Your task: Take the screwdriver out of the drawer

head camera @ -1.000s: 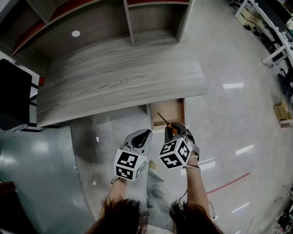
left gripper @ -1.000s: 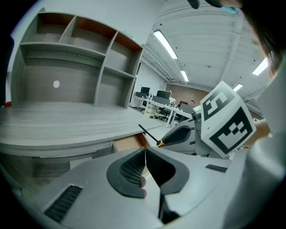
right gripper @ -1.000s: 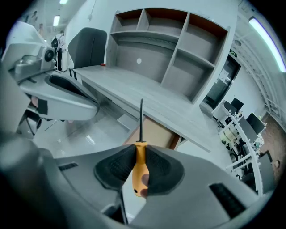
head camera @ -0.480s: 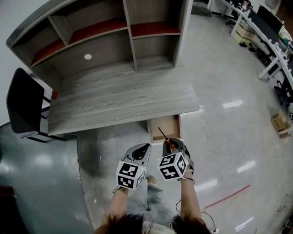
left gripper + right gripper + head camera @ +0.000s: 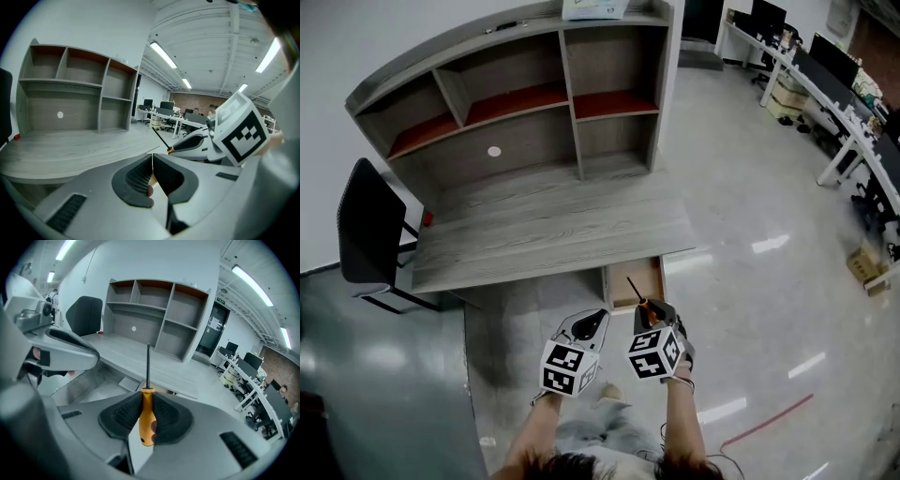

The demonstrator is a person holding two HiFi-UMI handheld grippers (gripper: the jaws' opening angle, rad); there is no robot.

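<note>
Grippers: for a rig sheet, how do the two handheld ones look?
Left gripper and right gripper match: pale grey moulded shells, black ribbed pads inside the tongs, and a white cube with black square markers on each. Forearms are unsleeved.

Head view looks steeply down; both gripper views (low, level) share its desk point(image 5: 544, 234).

Whole shelf unit point(image 5: 525, 141) now visible
</note>
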